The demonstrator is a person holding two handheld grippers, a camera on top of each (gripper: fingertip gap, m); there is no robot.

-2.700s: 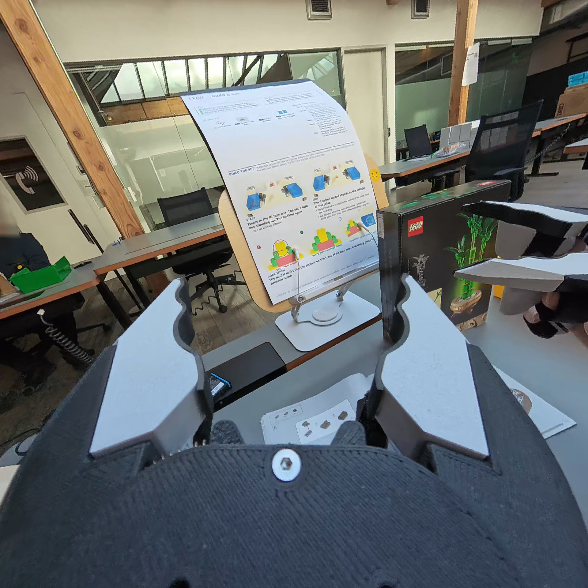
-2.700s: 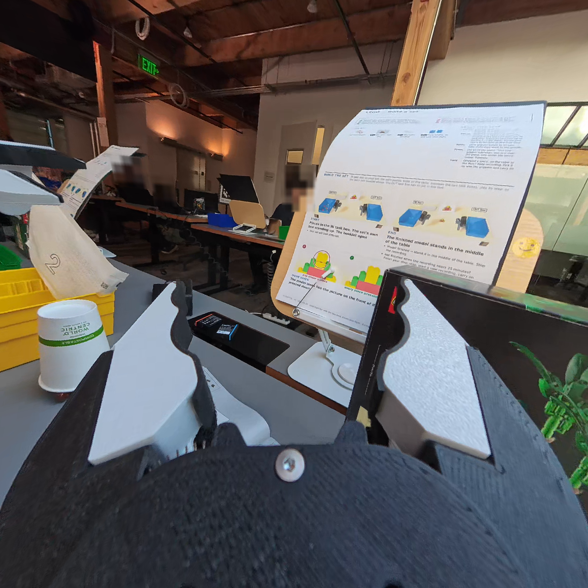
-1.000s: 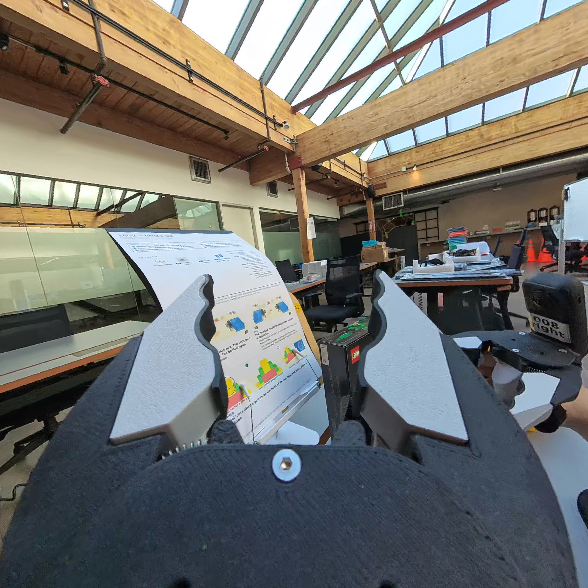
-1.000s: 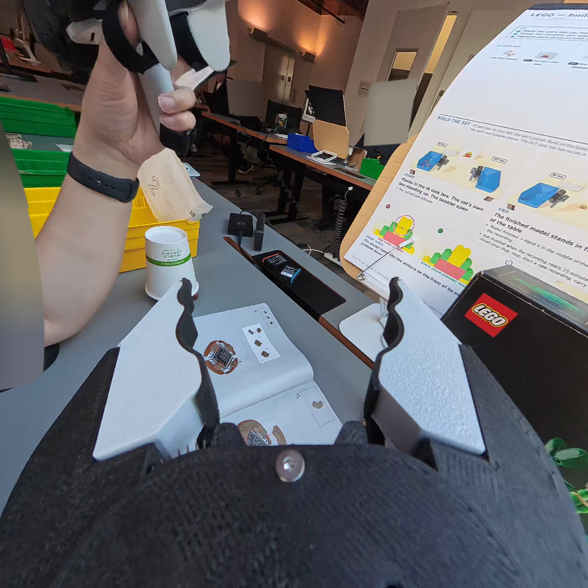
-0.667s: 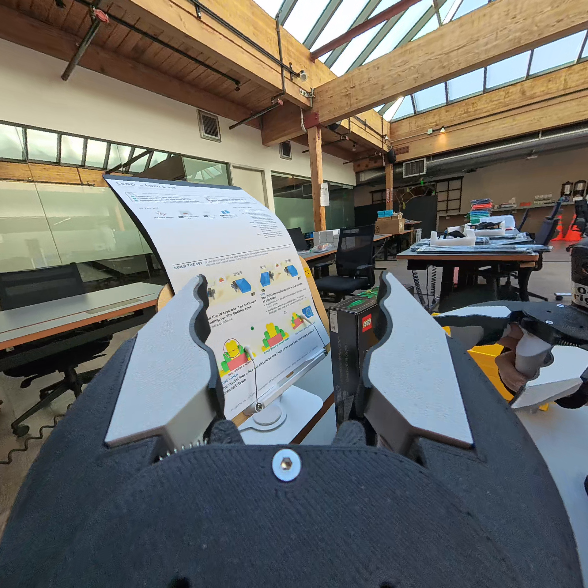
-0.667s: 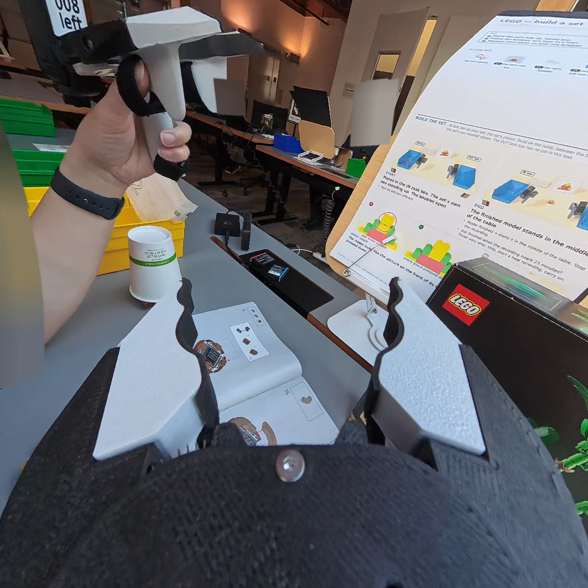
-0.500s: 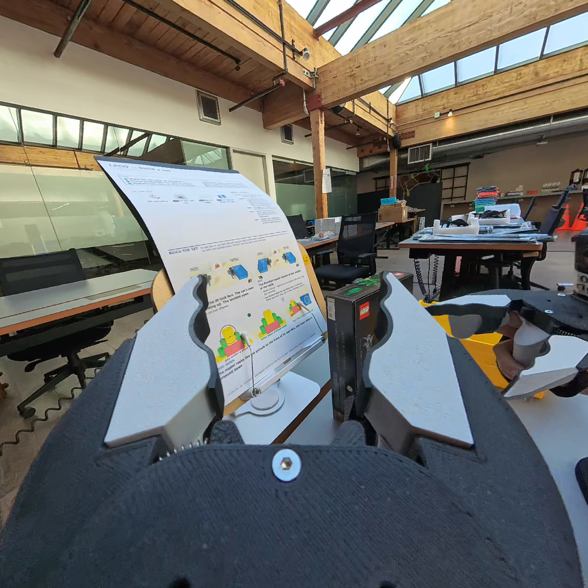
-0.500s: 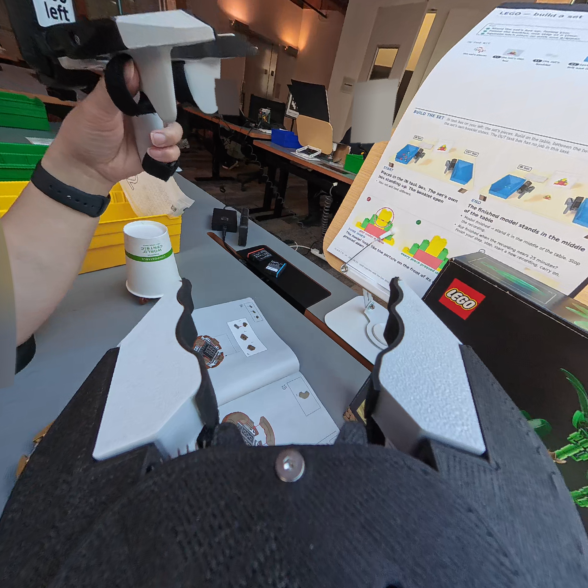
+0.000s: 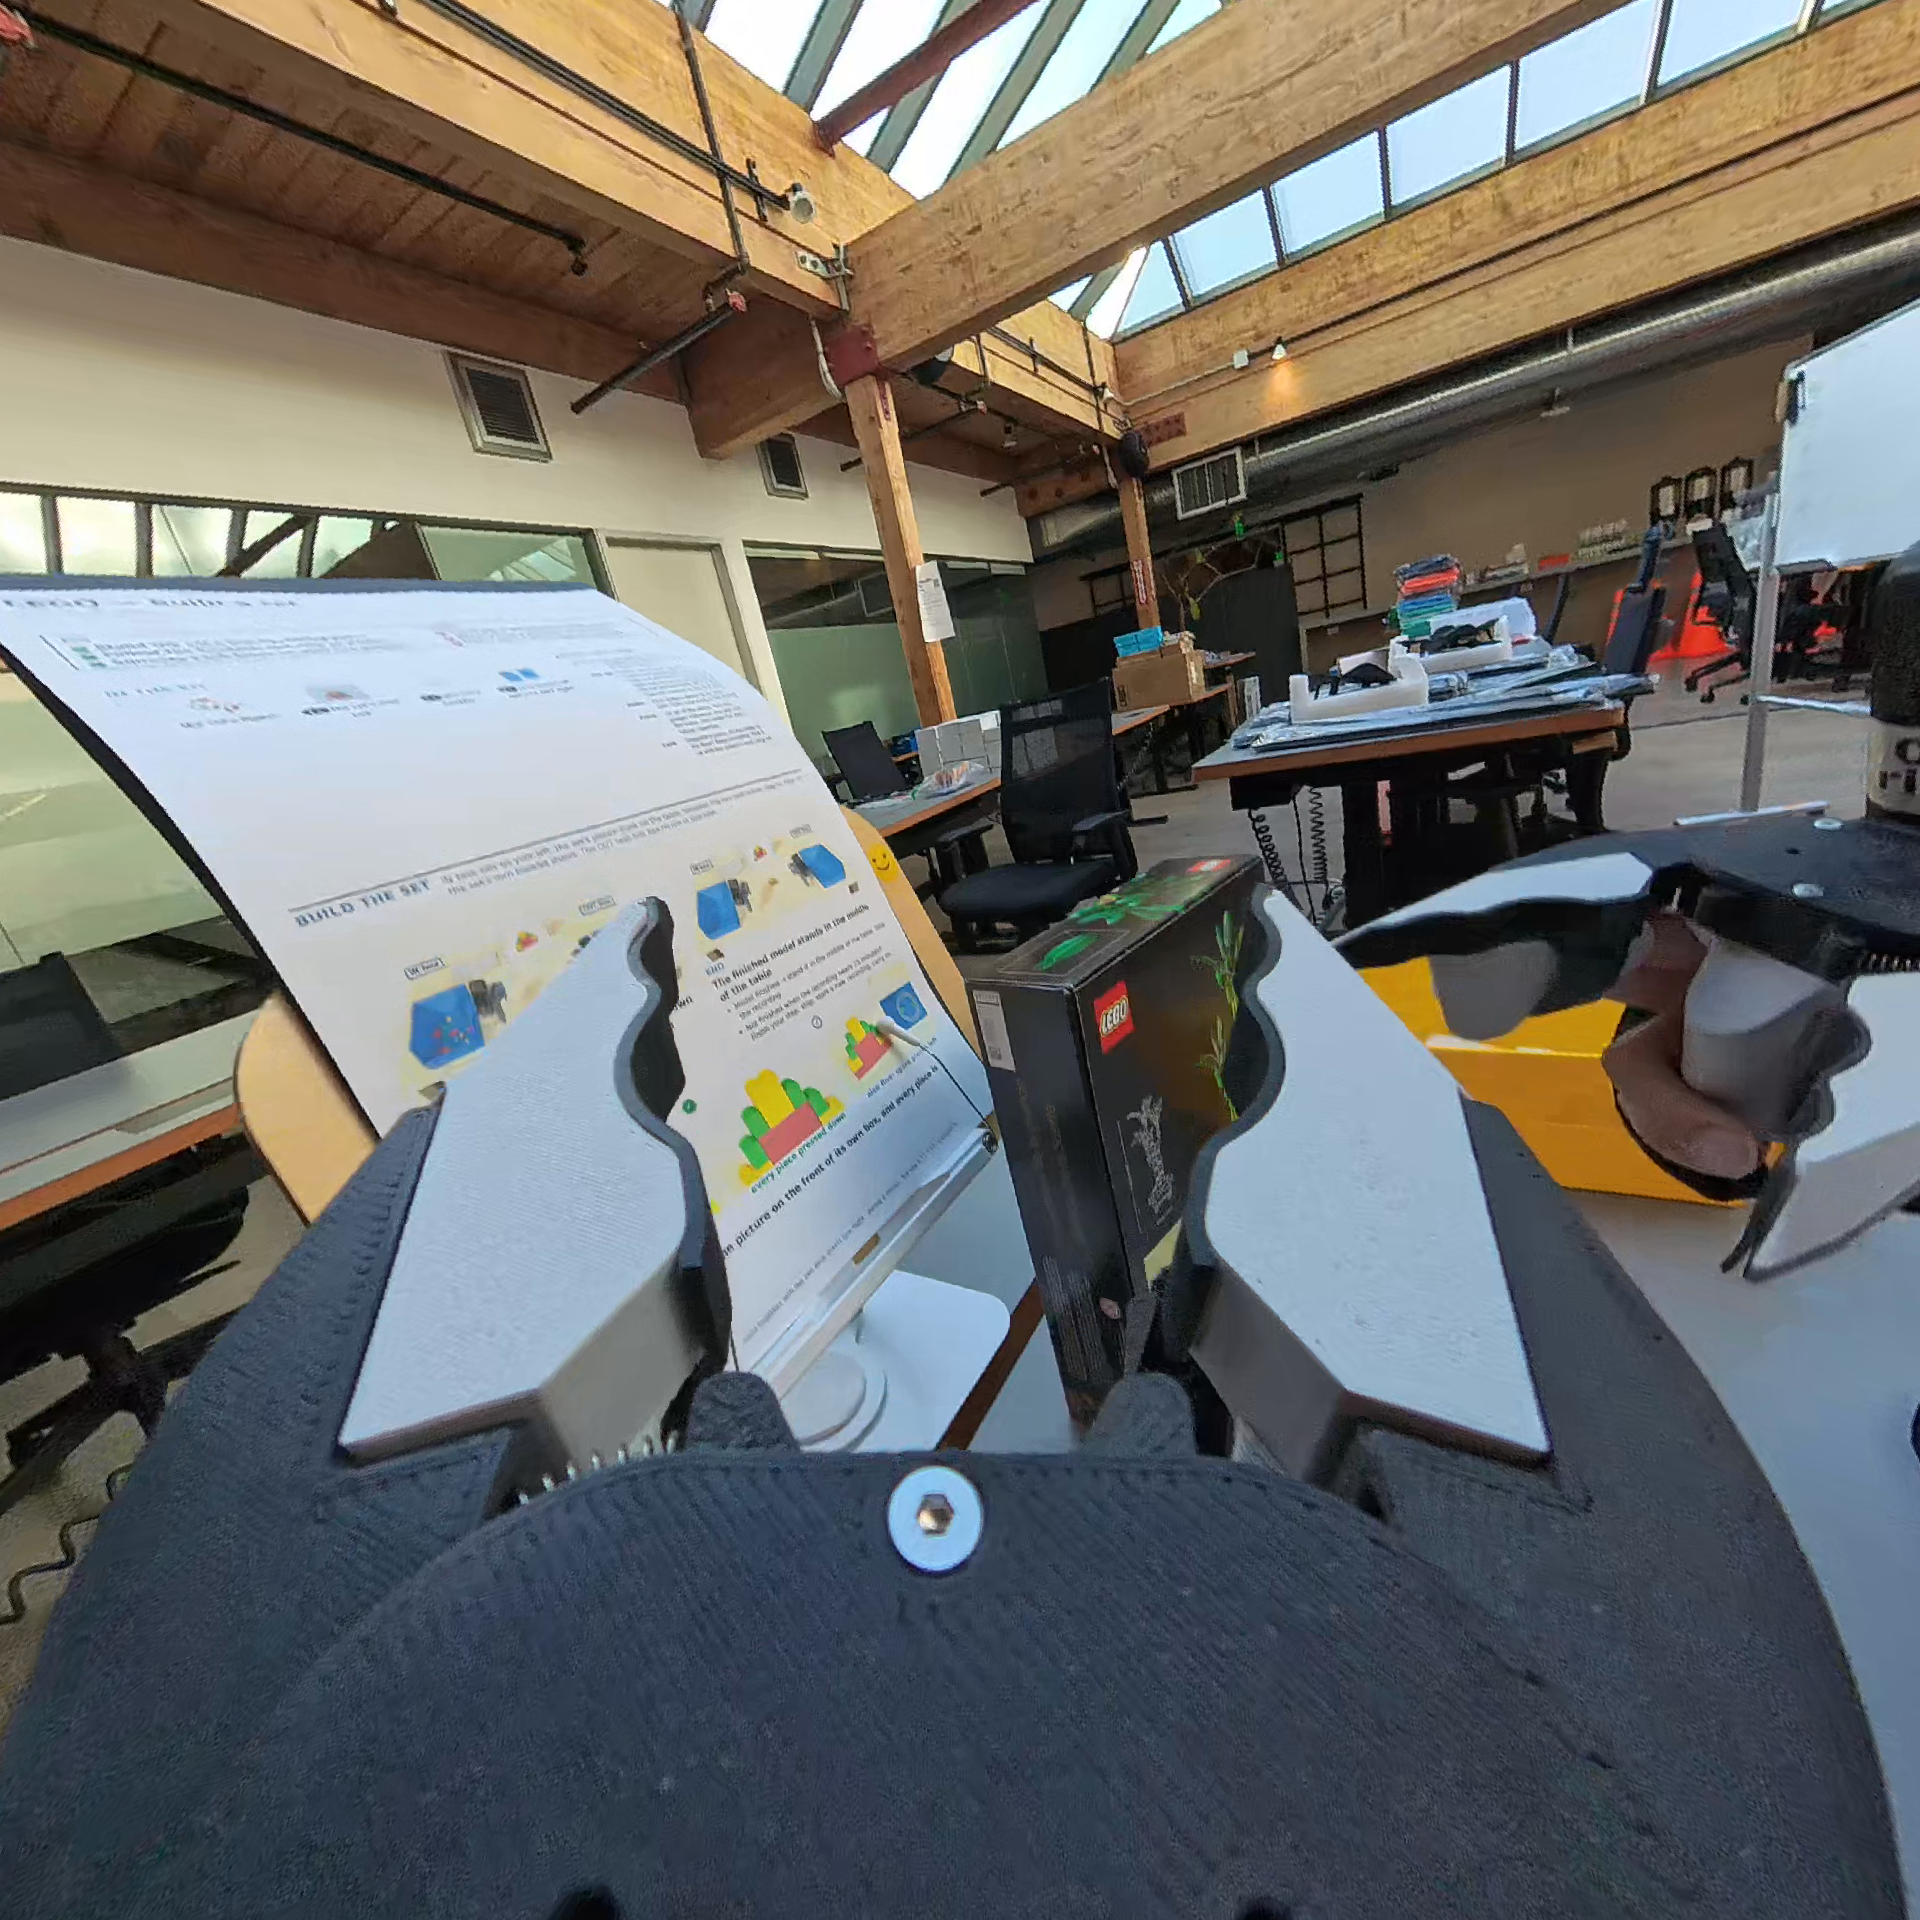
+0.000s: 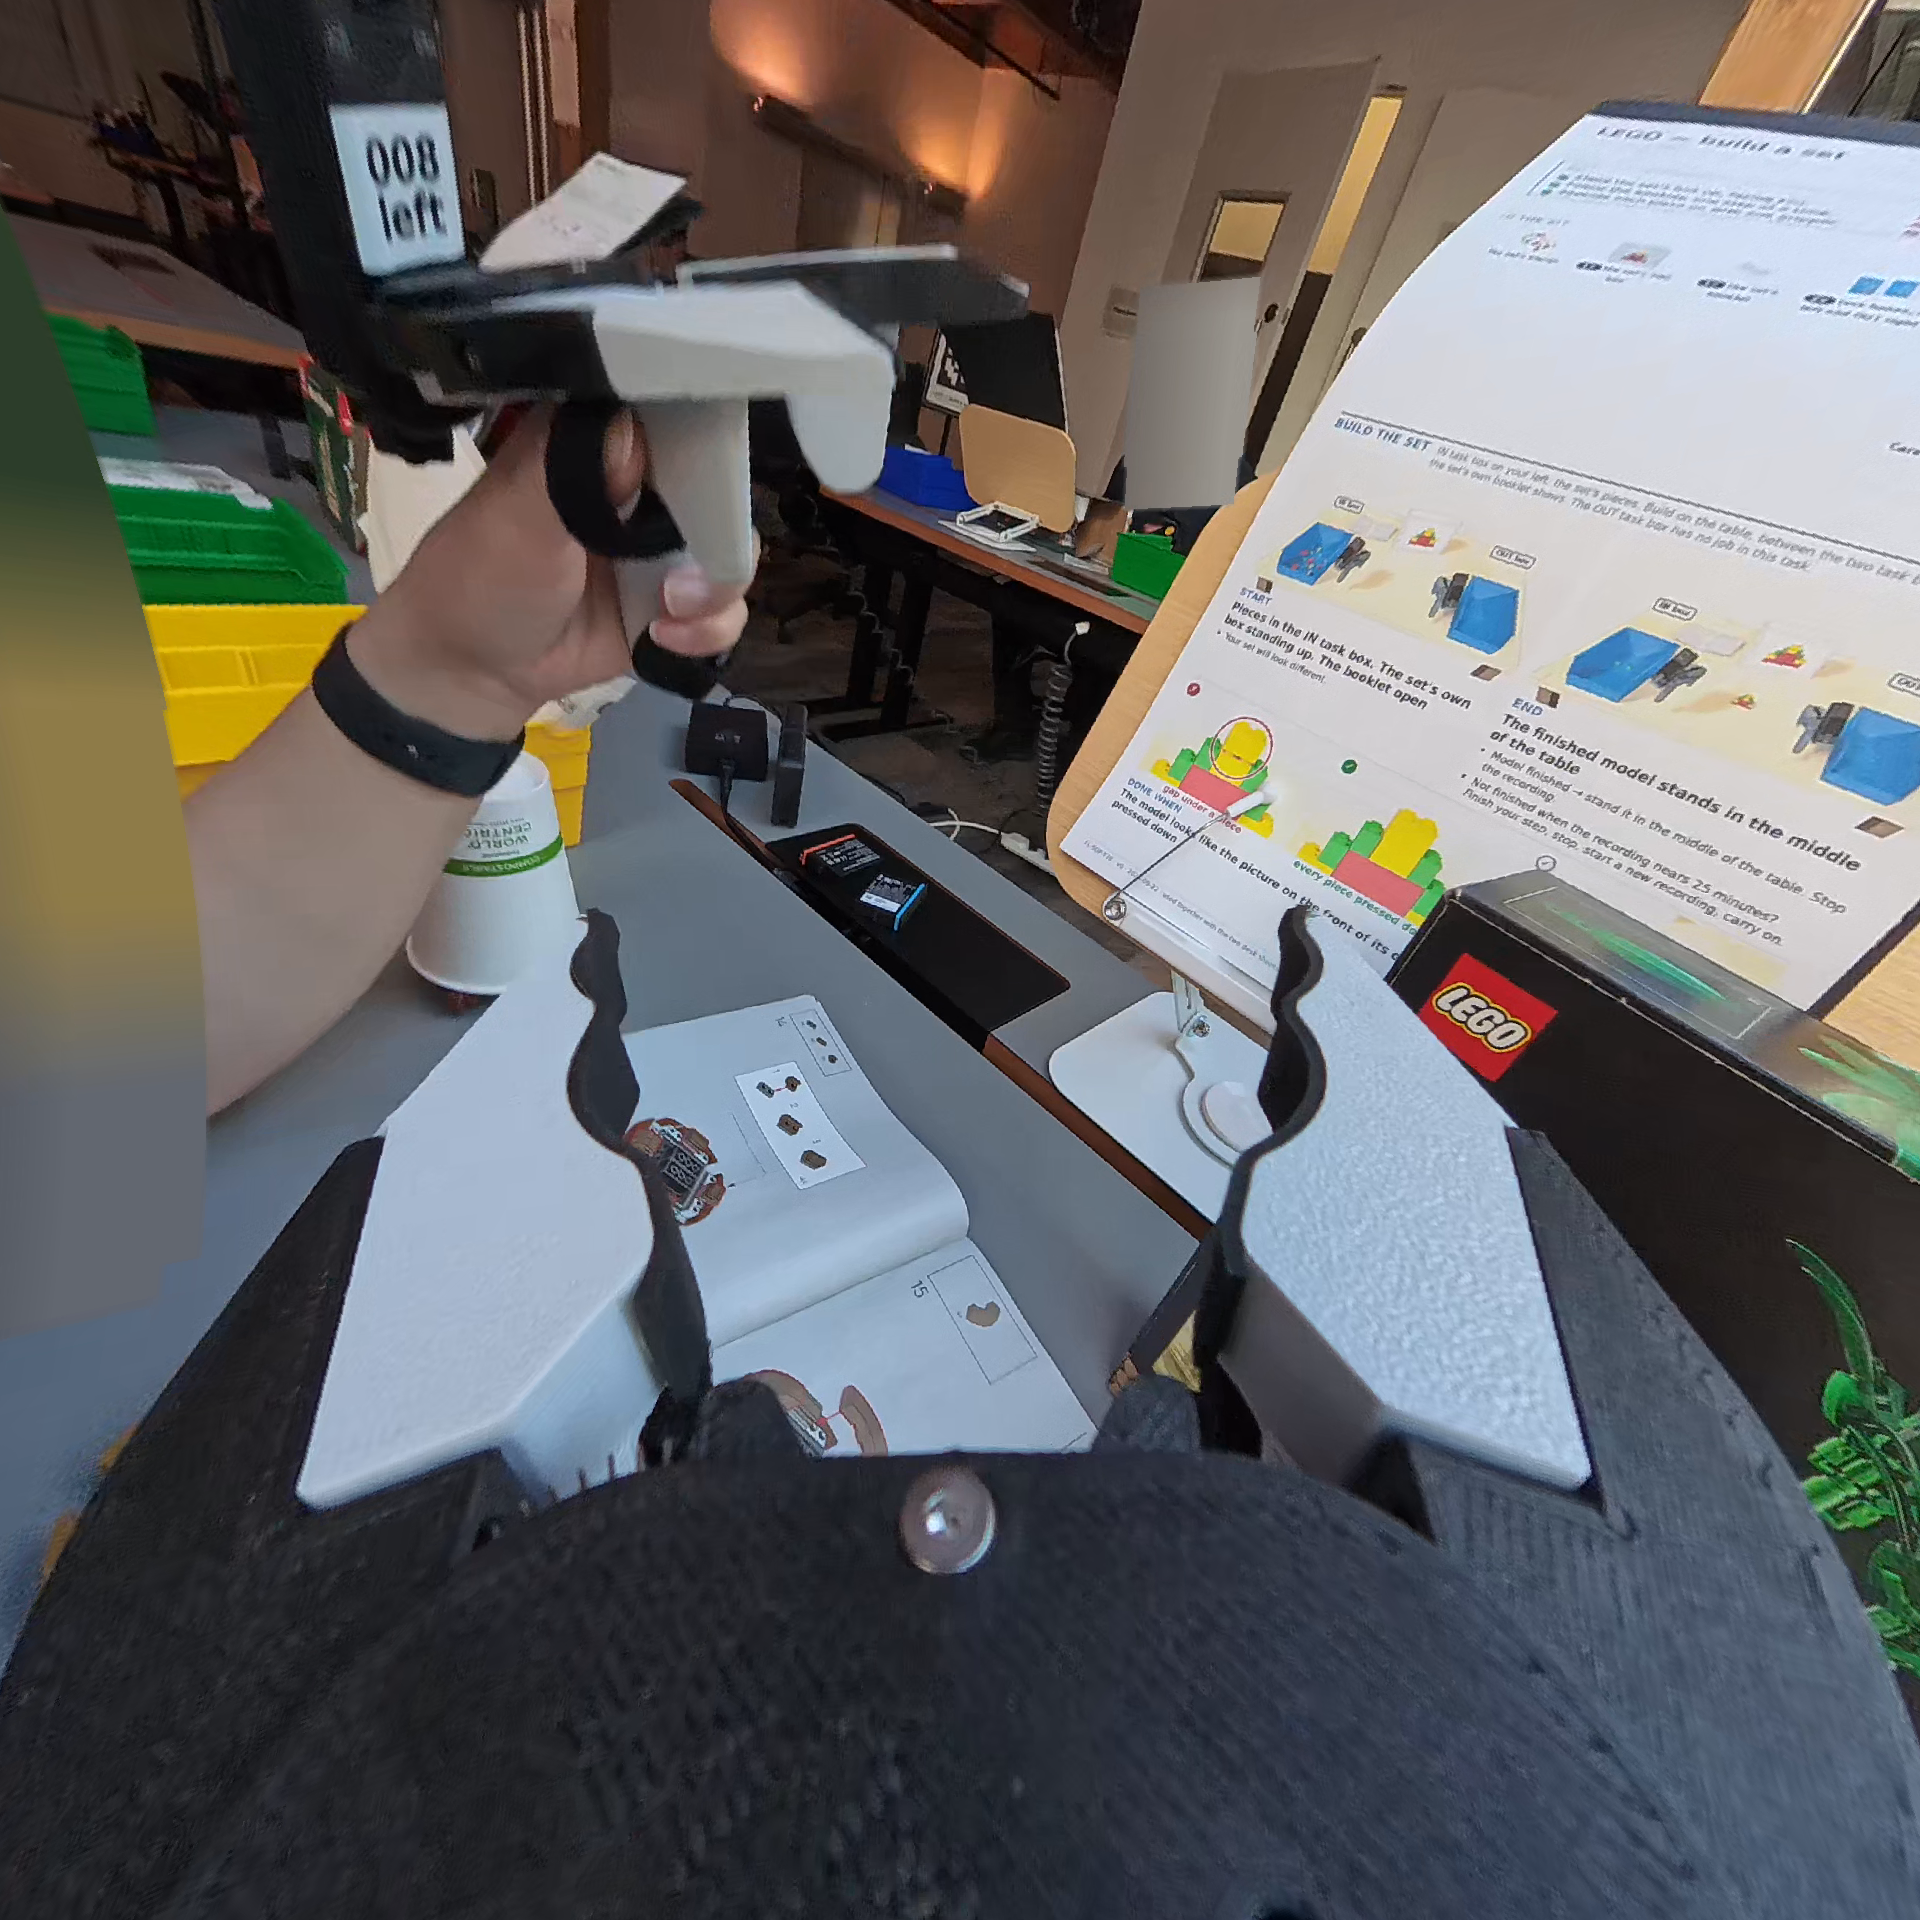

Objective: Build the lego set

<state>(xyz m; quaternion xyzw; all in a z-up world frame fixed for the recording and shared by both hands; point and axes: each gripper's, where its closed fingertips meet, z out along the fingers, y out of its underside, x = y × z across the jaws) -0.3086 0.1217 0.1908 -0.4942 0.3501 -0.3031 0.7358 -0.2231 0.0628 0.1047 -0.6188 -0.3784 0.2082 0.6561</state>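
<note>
The black lego set box [image 9: 1122,1049] stands upright on the grey table [image 10: 1049,1195], right of the instruction sheet on its stand [image 9: 520,831]. It also shows in the right wrist view [image 10: 1662,1122]. The open booklet [image 10: 831,1195] lies flat on the table. My left gripper [image 9: 956,914] is open and empty, held in the air and pointing at the box's near edge. My right gripper [image 10: 940,925] is open and empty above the booklet. A hand holds the left gripper [image 10: 675,343] up at the left of the right wrist view. No loose bricks show.
Yellow bins sit at the right [image 9: 1507,1091] and left [image 10: 239,665], with green bins [image 10: 208,540] behind the left one. A white paper cup [image 10: 499,894] stands upside down near the forearm. A black tray with small devices [image 10: 914,925] is set in the table's far edge.
The left gripper has tilted down and swung right, so the box now sits between its fingers. In the right wrist view the left hand has moved right and closer. Both grippers stay open.
</note>
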